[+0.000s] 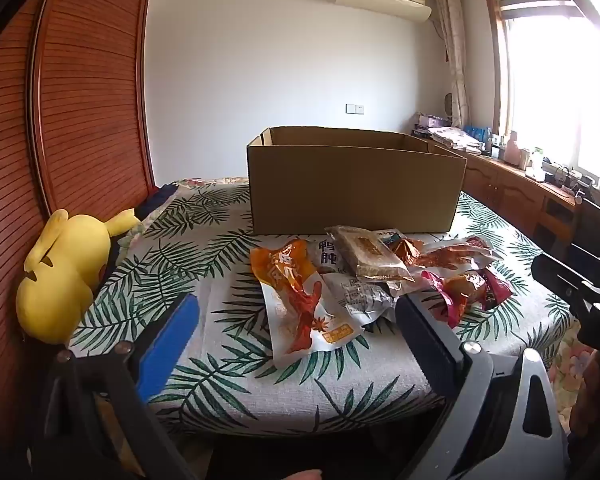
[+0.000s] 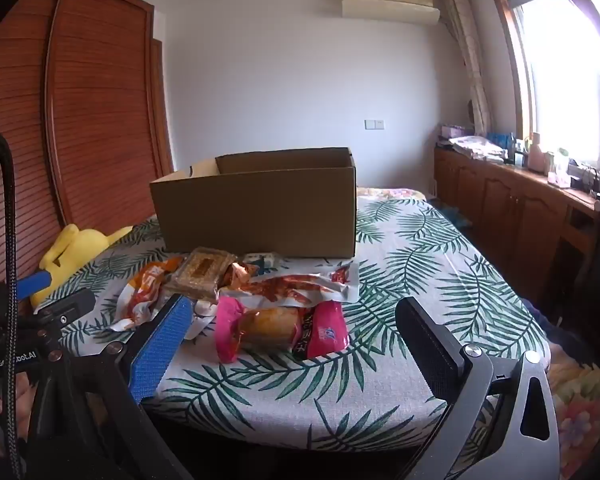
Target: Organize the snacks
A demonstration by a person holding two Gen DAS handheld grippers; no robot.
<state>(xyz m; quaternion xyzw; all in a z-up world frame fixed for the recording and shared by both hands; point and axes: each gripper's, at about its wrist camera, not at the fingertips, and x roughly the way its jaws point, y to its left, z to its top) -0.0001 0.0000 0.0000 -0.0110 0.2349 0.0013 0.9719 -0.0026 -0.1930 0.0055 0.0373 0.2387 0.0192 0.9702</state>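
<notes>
Both grippers are hovering level at the bed's near edge, the left gripper [image 1: 296, 320] and right gripper [image 2: 292, 320] gaping wide, gripping nothing. The snack packets [image 1: 372, 276] are lying heaped at twelve o'clock before the cardboard box [image 1: 356, 192]; the orange packet [image 1: 300, 300] is running lengthwise from eleven to five.

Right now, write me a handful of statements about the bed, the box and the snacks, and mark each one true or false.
1. The cardboard box stands open at the top. True.
2. The pink snack packet already lies inside the box. False: it lies on the leaf-print bedspread, in front of the box.
3. The left hand-held gripper is open and holds nothing. True.
4. The yellow plush toy sits on top of the snack pile. False: it lies at the bed's left side beside the wooden wardrobe, apart from the snacks.
5. The right hand-held gripper is shut on a packet. False: its jaws are wide apart and empty.
</notes>
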